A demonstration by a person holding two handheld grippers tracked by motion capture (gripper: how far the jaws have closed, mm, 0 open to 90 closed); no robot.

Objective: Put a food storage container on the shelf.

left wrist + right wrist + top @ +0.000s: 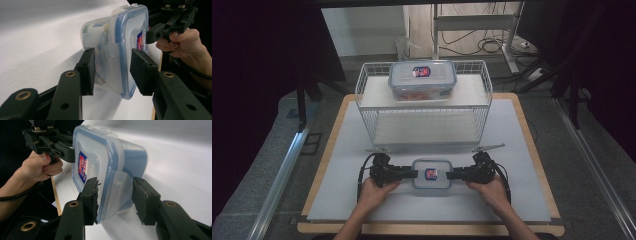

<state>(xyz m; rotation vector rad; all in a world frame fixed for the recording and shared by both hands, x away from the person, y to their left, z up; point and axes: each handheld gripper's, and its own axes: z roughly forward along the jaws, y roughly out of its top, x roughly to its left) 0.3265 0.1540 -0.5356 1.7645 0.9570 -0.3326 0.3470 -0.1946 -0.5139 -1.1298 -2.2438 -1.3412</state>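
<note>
A small clear container (431, 174) with a blue-rimmed lid and a red-and-blue sticker lies flat on the white mat near the front edge. My left gripper (414, 174) holds its left end and my right gripper (448, 175) its right end. In the left gripper view the container (125, 37) sits between the jaws of my left gripper (112, 72), one pad on the base and one on the lid, a loose latch flap (108, 57) between them. The right gripper view shows my right gripper (115, 200) clamped likewise on the container (100, 157), with its flap (120, 187) sticking out.
A white wire rack (362, 95) stands at the back of the mat (362, 200), with a larger lidded container (422, 79) on its top shelf. Two thin metal pieces (488, 147) lie in front of the rack. The wooden table edge (532, 150) borders the mat.
</note>
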